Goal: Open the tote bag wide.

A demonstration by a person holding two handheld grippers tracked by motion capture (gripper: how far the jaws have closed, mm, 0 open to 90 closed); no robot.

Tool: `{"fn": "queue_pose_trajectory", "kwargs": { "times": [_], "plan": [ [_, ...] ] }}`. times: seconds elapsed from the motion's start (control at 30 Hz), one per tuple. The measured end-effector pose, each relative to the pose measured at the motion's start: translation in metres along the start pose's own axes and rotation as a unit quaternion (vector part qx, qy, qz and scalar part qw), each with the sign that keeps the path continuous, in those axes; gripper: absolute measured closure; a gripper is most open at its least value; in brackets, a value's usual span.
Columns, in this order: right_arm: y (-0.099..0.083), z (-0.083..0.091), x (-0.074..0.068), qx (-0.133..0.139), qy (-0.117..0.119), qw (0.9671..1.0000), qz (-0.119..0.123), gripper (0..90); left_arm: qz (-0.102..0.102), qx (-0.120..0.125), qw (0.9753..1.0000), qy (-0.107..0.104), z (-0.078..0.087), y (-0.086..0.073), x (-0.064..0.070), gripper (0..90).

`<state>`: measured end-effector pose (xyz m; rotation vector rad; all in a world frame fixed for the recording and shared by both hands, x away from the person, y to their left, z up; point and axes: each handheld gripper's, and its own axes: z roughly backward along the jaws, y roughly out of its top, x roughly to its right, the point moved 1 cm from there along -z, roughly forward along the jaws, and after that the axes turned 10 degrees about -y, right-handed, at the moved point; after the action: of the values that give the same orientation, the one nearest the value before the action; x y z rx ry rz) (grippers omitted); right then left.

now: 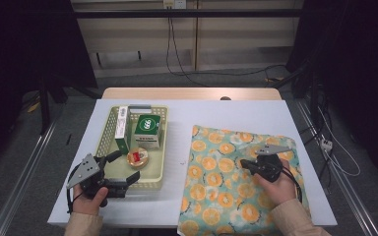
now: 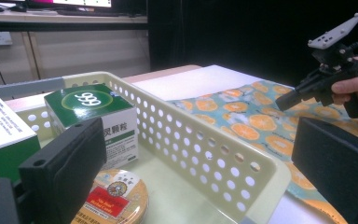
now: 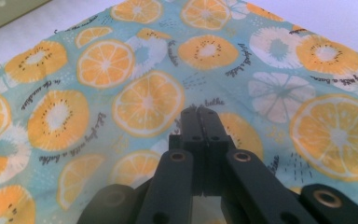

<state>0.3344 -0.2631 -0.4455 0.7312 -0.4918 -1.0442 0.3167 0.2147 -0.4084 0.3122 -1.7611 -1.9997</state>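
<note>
A pale yellow perforated basket [image 1: 162,147] [image 2: 205,135] holds a green "999" box [image 1: 146,130] [image 2: 93,107], a tall white-and-green box [image 1: 122,129] [image 2: 0,135] and a round tin [image 1: 137,158] [image 2: 116,198] with a red label. My left gripper [image 1: 124,169] [image 2: 200,154] is open at the basket's near left corner. One jaw is over the tin and the other outside the basket wall, with nothing held. My right gripper [image 1: 245,164] [image 3: 199,114] [image 2: 284,100] is shut and empty, just above a teal cloth [image 1: 226,172] [image 3: 121,70] [image 2: 242,112] printed with orange slices.
A white table [image 1: 226,113] carries the basket on the left and the cloth on the right, with a bare strip between them. The cloth hangs over the near edge. Cables run over the floor beyond the table and to the right.
</note>
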Motion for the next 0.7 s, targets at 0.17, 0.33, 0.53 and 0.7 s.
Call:
{"fn": "queue_pose_trajectory", "kwargs": {
  "times": [0.17,0.33,0.53,0.7],
  "plan": [
    [-0.002,0.002,0.0,0.027,0.009,0.9995,-0.014,85.7,-0.001,-0.003,1.0,0.0,0.0,-0.001,0.0,3.1],
    [-0.015,0.003,-0.003,0.02,0.006,0.9997,-0.015,75.5,-0.001,-0.003,1.0,-0.001,0.001,-0.001,0.001,3.1],
    [-0.019,0.006,-0.01,0.006,0.008,0.9999,-0.005,67.7,-0.003,-0.006,1.0,-0.001,0.0,-0.001,0.001,3.1],
    [-0.019,-0.003,-0.013,-0.026,-0.012,0.9995,0.015,86.0,-0.001,-0.003,1.0,0.0,0.0,-0.001,0.0,3.1]
  ]
}}
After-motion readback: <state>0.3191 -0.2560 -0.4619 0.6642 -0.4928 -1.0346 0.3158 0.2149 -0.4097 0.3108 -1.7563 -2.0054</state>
